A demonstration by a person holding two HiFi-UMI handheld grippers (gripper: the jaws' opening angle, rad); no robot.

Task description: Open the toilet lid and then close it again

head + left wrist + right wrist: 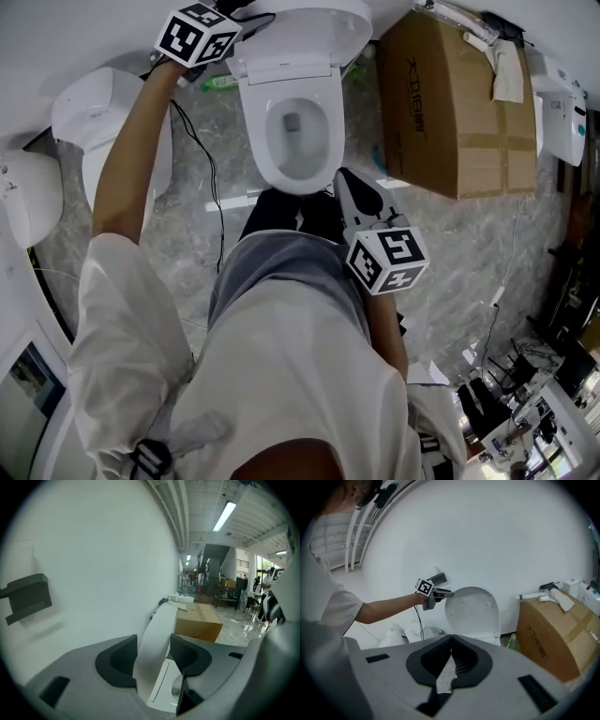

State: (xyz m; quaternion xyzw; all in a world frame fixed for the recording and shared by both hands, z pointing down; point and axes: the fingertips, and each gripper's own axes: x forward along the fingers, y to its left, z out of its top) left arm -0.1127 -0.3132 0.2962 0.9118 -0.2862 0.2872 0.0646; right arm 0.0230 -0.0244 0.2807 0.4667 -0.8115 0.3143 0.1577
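Toilet lid [472, 611] is standing upright by the wall [497, 536], with the left gripper [153, 654] pinching its edge. Right gripper [450, 660] is hanging closed and empty. I'd be lowering it slowly, gripping firmly so it isn't slamming.

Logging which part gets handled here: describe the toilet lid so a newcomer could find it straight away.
Against the white wall stands a white toilet, just left of a big cardboard box. Its lid is raised, leaning back toward the wall. Unlike the other white fixtures on the floor to the left, its edge is clamped between the jaws of the left gripper.
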